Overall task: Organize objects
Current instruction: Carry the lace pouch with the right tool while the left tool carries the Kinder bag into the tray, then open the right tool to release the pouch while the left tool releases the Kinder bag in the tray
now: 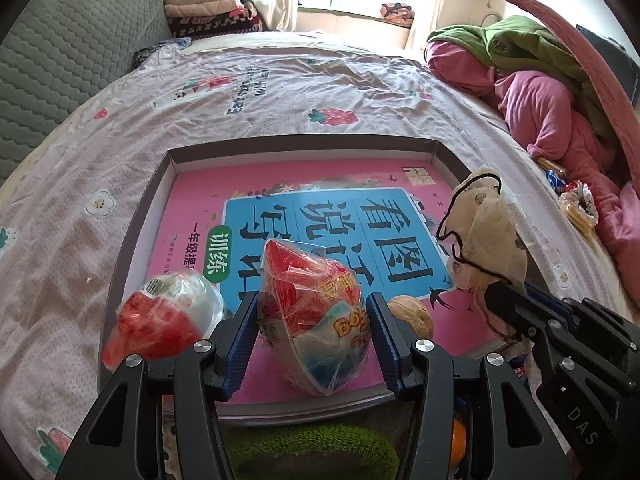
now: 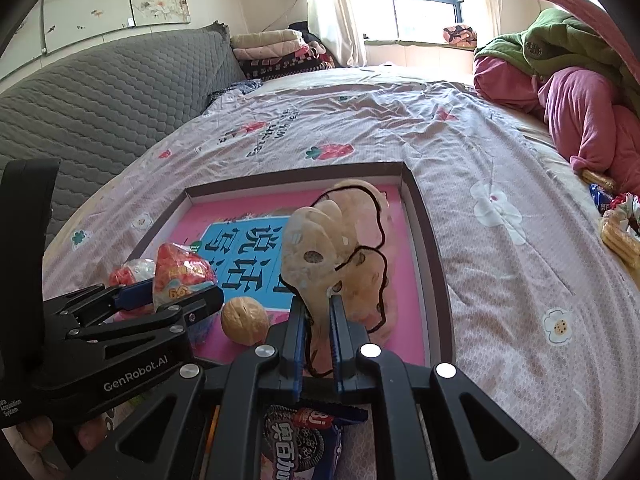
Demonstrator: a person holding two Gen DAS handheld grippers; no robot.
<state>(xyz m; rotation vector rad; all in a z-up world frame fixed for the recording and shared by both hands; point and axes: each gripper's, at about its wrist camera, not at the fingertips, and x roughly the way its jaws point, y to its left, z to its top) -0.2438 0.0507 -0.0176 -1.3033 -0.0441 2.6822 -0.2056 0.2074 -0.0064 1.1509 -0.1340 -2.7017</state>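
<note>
A shallow grey box (image 1: 132, 236) (image 2: 430, 240) lies on the bed with a pink and blue book (image 1: 320, 216) (image 2: 236, 248) flat inside it. My left gripper (image 1: 312, 344) (image 2: 168, 296) is shut on a red, white and blue snack packet (image 1: 316, 312) (image 2: 182, 276) over the box's near edge. A second red and white packet (image 1: 164, 320) (image 2: 130, 270) lies in the box to its left, and a walnut (image 1: 412, 314) (image 2: 244, 320) to its right. My right gripper (image 2: 318, 340) (image 1: 496, 304) is shut on a beige cloth pouch with black trim (image 2: 340, 248) (image 1: 484, 232), held above the box's right side.
A cookie packet (image 2: 300, 444), a green fuzzy item (image 1: 312, 452) and an orange object (image 1: 458, 440) lie under the grippers. Pink and green bedding (image 1: 540, 92) is heaped at the right, with snacks (image 2: 620, 232) beside it. A grey headboard (image 2: 100, 96) is at the left.
</note>
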